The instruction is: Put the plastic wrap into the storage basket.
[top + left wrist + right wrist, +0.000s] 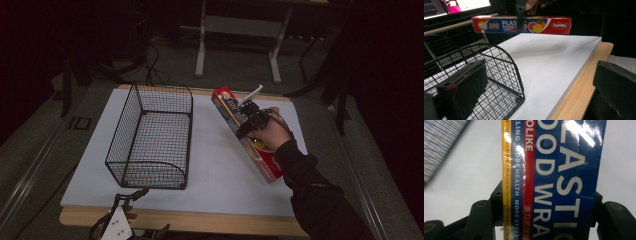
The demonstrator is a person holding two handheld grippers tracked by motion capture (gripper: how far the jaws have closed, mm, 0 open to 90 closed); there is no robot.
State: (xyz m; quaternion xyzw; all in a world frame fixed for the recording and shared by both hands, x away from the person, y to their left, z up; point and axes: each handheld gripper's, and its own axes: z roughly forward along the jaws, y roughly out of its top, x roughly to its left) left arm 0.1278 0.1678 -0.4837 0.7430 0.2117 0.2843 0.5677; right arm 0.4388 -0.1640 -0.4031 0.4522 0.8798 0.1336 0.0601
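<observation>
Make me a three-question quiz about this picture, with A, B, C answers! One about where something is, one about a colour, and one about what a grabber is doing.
1. Where is the wire basket?
A. On the white board, left of the box
B. On the floor
C. On top of the box

2. What colour are the ends of the plastic wrap box?
A. Green
B. Red
C. Purple

3. What is the right gripper doing?
A. Lying on the table
B. Reaching into the basket
C. Holding the box above the board

Answers:
1. A, the high view shows the basket on the white board, left of the box.
2. B, the left gripper view shows red at both ends.
3. C, its jaws are shut on the box, and a shadow lies on the board below.
</observation>
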